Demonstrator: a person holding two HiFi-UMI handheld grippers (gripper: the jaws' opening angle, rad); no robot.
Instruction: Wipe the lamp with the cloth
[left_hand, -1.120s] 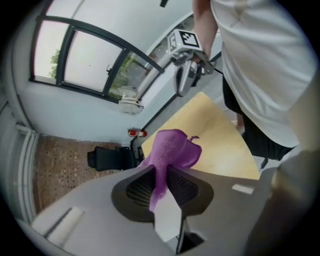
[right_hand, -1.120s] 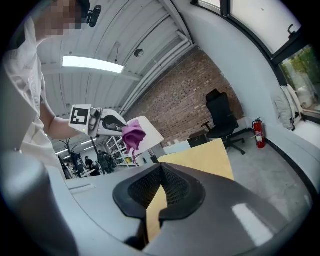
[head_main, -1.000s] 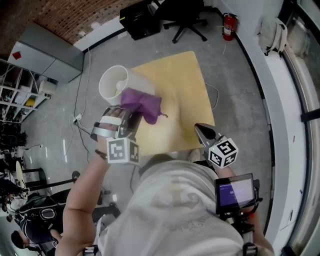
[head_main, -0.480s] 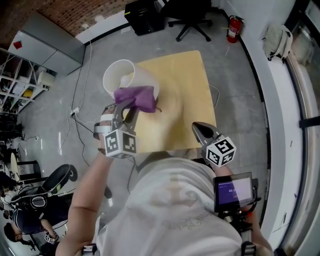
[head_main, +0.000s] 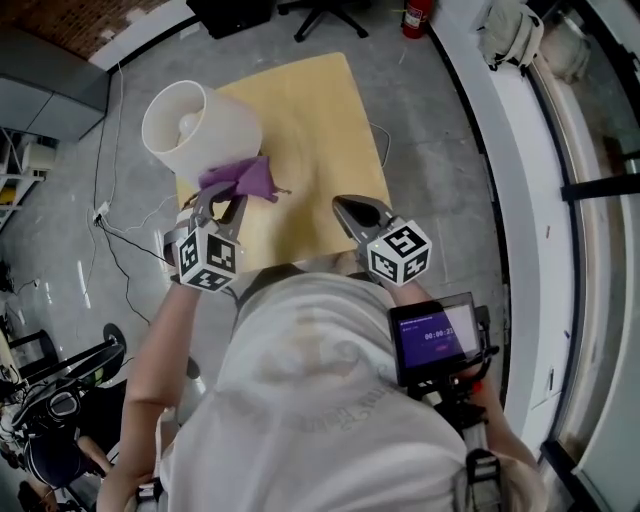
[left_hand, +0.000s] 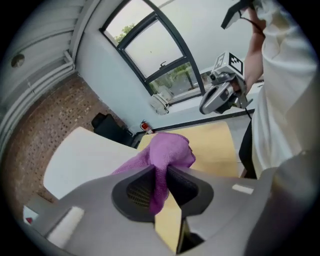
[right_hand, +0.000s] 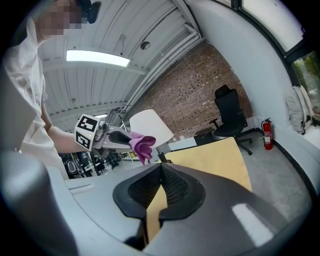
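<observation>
Left tool (head_main: 222, 203) pinches the purple cloth (head_main: 245, 180) just beside the lamp (head_main: 195, 125), upper left. Right tool (head_main: 352, 208), jaws pressed together, empty, hovers over the bench (head_main: 320, 120).

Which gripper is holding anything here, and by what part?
The left gripper pinches the purple cloth by a bunched fold, the rest bulging past its tips. The right gripper is shut on nothing.

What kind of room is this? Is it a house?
Probably not a house: it looks like an office or workshop. There is a black office chair, a red fire extinguisher and a bare brick wall.
</observation>
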